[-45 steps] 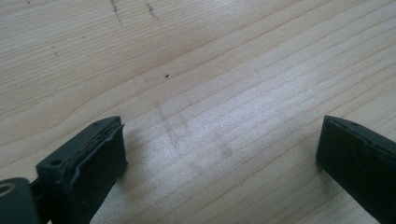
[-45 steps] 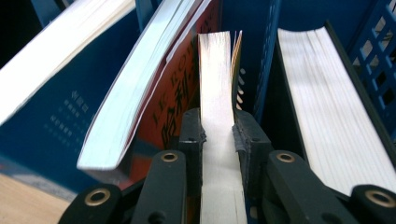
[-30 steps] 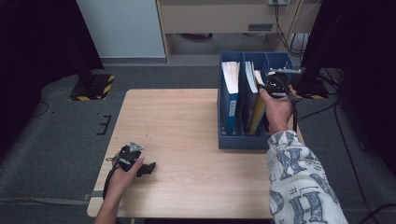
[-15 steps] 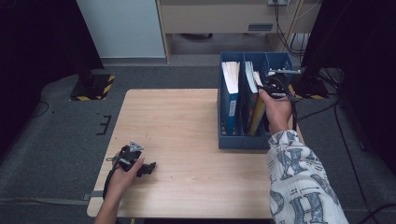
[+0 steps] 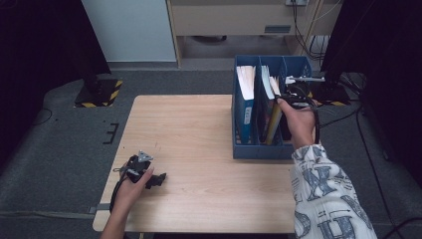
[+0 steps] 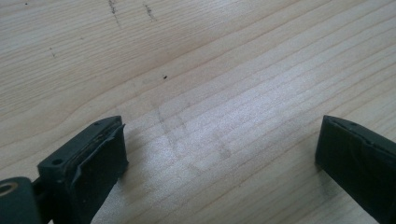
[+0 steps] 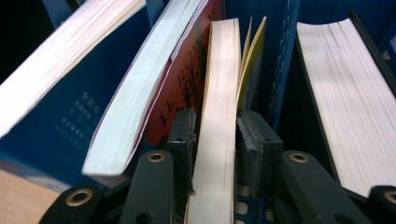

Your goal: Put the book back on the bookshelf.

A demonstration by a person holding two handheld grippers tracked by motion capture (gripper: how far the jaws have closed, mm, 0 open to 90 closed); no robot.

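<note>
A blue three-slot file rack (image 5: 259, 149) stands on the right of the wooden table (image 5: 199, 129). My right gripper (image 5: 281, 96) reaches into its middle slot from above. In the right gripper view the right gripper (image 7: 217, 135) is shut on the page edge of a yellow-covered book (image 7: 219, 93), one pad on each side. A red-covered book (image 7: 187, 70) leans just left of it. My left gripper (image 5: 152, 178) lies on the table's near left part; in its own view the left gripper (image 6: 219, 154) is open over bare wood (image 6: 196, 84), holding nothing.
A thick blue book (image 5: 245, 99) stands in the rack's left slot, and another book (image 7: 345, 102) fills the slot beside the held one. Grey carpet surrounds the table, with a cabinet (image 5: 129, 30) and cables (image 5: 343, 119) behind.
</note>
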